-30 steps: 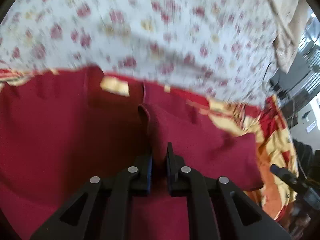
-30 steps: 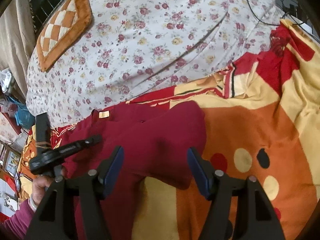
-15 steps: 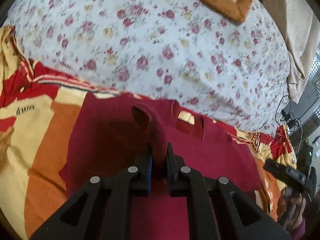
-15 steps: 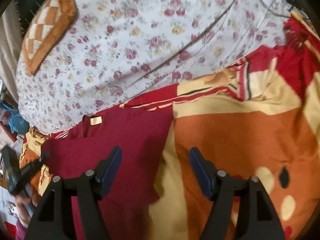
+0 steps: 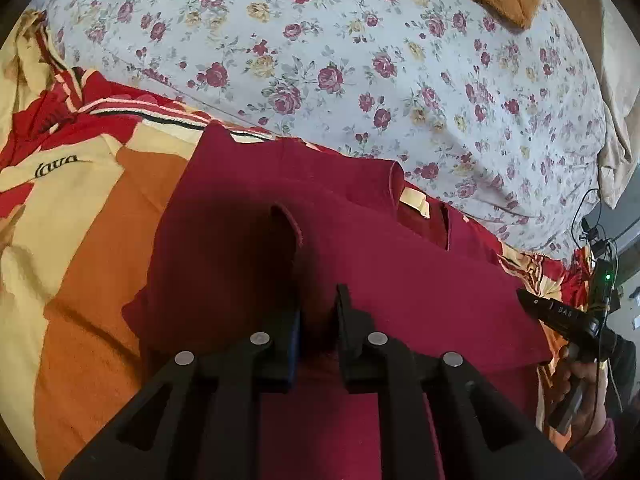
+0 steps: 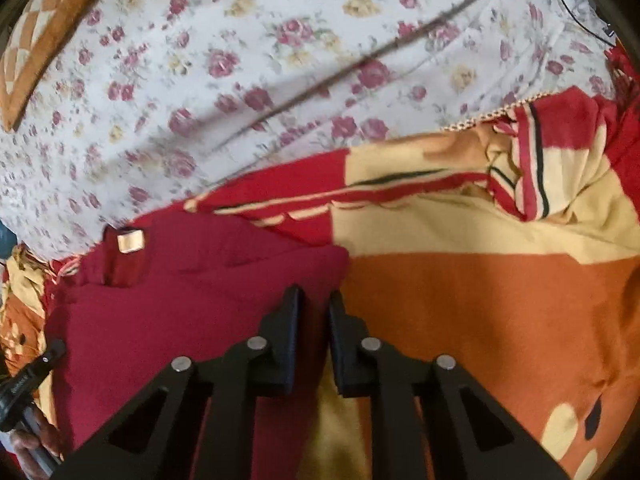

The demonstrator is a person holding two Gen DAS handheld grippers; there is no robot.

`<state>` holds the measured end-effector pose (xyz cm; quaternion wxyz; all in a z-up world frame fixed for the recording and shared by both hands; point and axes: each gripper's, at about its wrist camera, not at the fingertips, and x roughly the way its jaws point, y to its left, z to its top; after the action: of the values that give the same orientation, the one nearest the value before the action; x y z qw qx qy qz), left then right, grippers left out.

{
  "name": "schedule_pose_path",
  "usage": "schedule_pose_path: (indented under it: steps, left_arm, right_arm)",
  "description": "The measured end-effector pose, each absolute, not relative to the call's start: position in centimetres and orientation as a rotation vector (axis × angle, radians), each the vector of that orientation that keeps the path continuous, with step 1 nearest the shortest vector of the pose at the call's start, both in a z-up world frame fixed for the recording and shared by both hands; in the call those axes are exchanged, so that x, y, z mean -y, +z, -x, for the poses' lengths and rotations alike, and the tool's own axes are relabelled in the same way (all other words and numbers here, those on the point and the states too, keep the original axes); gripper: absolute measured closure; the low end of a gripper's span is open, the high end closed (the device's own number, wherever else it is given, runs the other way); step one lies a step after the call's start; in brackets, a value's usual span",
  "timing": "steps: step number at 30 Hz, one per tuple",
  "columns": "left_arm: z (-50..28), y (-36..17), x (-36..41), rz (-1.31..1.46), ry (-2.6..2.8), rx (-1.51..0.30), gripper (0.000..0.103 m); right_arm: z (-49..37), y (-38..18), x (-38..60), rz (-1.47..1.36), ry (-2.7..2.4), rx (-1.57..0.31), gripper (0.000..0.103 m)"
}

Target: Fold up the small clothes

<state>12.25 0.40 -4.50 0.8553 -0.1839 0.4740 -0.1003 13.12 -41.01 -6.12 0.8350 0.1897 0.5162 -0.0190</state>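
A dark red shirt (image 5: 420, 280) with a cream neck label (image 5: 416, 204) lies spread on an orange, cream and red blanket (image 5: 80, 248). My left gripper (image 5: 318, 304) is shut on a raised fold of the shirt's cloth and holds it up. In the right wrist view the shirt (image 6: 180, 300) fills the lower left, its label (image 6: 130, 240) at the far left. My right gripper (image 6: 314, 304) is shut on the shirt's right edge, where it meets the blanket (image 6: 480, 312).
A white flowered bedsheet (image 5: 360, 60) covers the bed behind the blanket. An orange checked cushion (image 6: 36, 40) lies at the far back. Black cables (image 5: 592, 216) and a device hang at the right edge of the bed. The other hand-held gripper (image 5: 560, 316) shows at the right.
My right gripper was wide open and has closed onto the shirt's right edge. My left gripper has carried its fold of cloth across, so the neck label now sits to the right.
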Motion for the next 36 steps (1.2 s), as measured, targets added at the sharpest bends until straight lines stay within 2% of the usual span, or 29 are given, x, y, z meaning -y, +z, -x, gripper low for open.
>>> schedule_pose_path:
  steps: [4, 6, 8, 16, 17, 23, 26, 30, 36]
  left_arm:
    - [-11.6, -3.7, -0.6, 0.355, -0.198, -0.993, 0.09]
    - [-11.5, -3.5, -0.6, 0.334, -0.191, -0.988, 0.089]
    - [-11.2, -3.4, -0.5, 0.323, -0.182, -0.983, 0.088]
    - [-10.5, -3.1, 0.3, 0.244, -0.147, -0.969, 0.087]
    - [-10.3, -3.0, 0.3, 0.231, -0.148, -0.966, 0.087]
    - [-9.2, -2.3, 0.3, 0.179, -0.142, -0.949, 0.085]
    - [-8.7, -2.1, 0.3, 0.165, -0.135, -0.944, 0.085]
    - [-8.0, -1.7, 0.0, 0.168, -0.121, -0.939, 0.085]
    - [-6.3, -1.0, -0.6, 0.139, -0.098, -0.93, 0.085]
  right_arm:
    - [-11.2, -3.9, 41.0, -0.369, -0.072, -1.048, 0.075]
    - [-9.9, -2.7, 40.3, -0.368, -0.013, -1.041, 0.066]
    - [-8.5, -1.8, 38.9, -0.326, 0.044, -1.046, 0.061]
    - [-6.4, -3.9, 35.4, -0.097, 0.046, -1.128, 0.061]
    - [-6.2, -3.8, 35.5, -0.094, 0.032, -1.129, 0.057]
    - [-4.7, -1.4, 35.9, -0.162, 0.052, -1.097, 0.056]
    - [-4.4, -1.0, 35.2, -0.152, 0.062, -1.082, 0.053]
    - [-4.7, -2.2, 34.6, -0.131, 0.041, -1.117, 0.045]
    - [-4.3, -3.1, 35.3, -0.175, 0.03, -1.148, 0.045]
